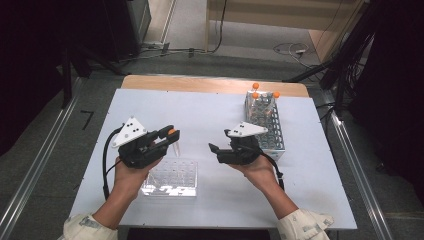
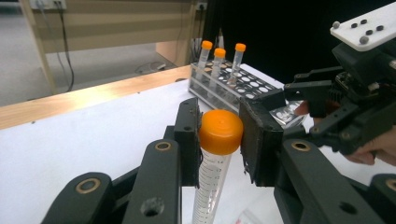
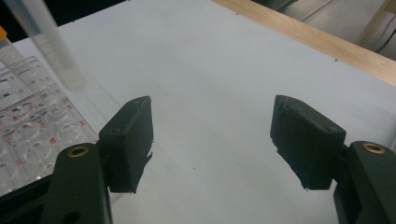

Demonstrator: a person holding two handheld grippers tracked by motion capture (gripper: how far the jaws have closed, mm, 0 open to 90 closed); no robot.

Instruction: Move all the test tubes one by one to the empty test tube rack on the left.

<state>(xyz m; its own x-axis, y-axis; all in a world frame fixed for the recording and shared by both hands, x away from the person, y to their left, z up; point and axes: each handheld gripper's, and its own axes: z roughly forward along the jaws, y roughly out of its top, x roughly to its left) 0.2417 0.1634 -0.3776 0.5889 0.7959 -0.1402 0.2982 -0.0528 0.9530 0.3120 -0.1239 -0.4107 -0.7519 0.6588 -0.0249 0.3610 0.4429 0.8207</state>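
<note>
Clamped on the orange-capped clear plastic tube (image 2: 215,154), my left gripper (image 1: 167,137) holds it just above the clear acrylic rack (image 1: 170,178); my right gripper (image 1: 214,150), beside that rack, stands apart, empty. Gripped only by its cap, the tube might swing and miss its hole.

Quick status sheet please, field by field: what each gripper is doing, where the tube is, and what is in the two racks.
left gripper: shut on the orange cap of a clear tube, tube hanging down between the jaws
right gripper: open, nothing between the jaws, white table beneath
clear rack: near edge of the table, below the held tube; filling unclear
metal rack: far right of the table, three orange-capped tubes upright at its far end
</note>
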